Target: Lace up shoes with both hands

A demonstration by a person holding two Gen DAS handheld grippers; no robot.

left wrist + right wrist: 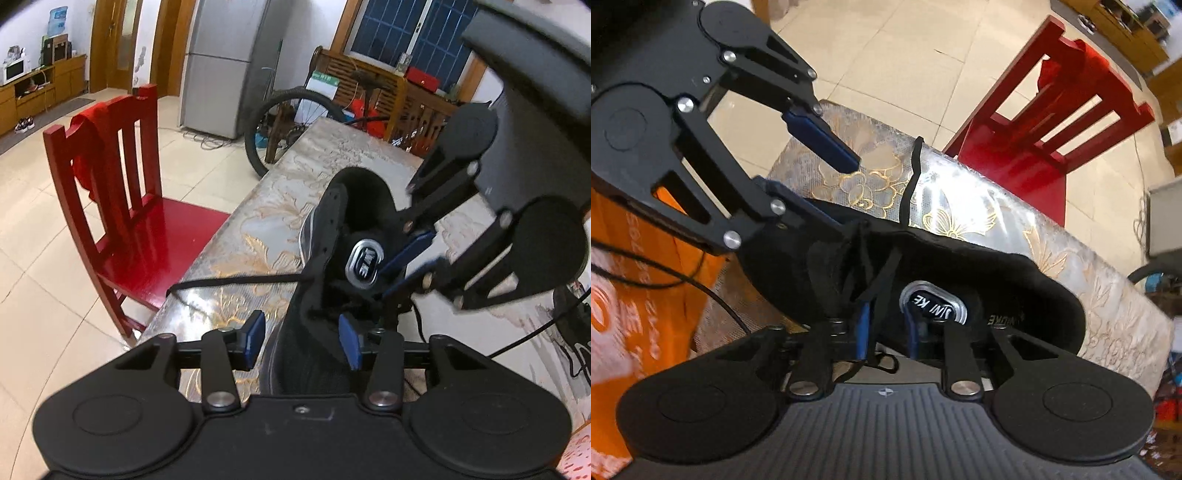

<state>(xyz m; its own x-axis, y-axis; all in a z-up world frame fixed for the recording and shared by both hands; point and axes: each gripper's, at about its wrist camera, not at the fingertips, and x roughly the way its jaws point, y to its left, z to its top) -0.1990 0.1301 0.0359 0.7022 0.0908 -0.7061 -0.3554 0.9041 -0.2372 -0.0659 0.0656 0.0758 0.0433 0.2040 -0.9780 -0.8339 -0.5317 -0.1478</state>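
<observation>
Black mesh fills the middle of the left wrist view: the shoe [332,258] is lying on the patterned surface [266,206], its opening turned away from the camera and its silver tongue badge [364,264] showing. The left gripper [303,341] is being held astride the toe end, jaws apart, with the blue pads standing either side of the upper; whether they are pressing on it cannot be told. One end of the lace [236,282] is being left trailing, unthreaded, across the surface toward the edge beside the red chair [122,206]. The right gripper [400,271] is being brought in from the right, close by the badge, its jaws nearly together.

In the right wrist view the shoe [960,266] is seen from above, lying near the surface's edge [960,206]. The right gripper [886,334] is being pointed steeply down at the tongue, jaws narrowly apart, and dark strands of lace [871,284] are running between the pads; a firm pinch cannot be confirmed. The left gripper [831,188] is reaching in from the upper left, one finger lying against the toe. The free lace end [910,181] is hanging over the surface's edge.

Only the lower eyelets appear to be laced. The upper eyelets and the tightening are judged to be still outstanding.
</observation>
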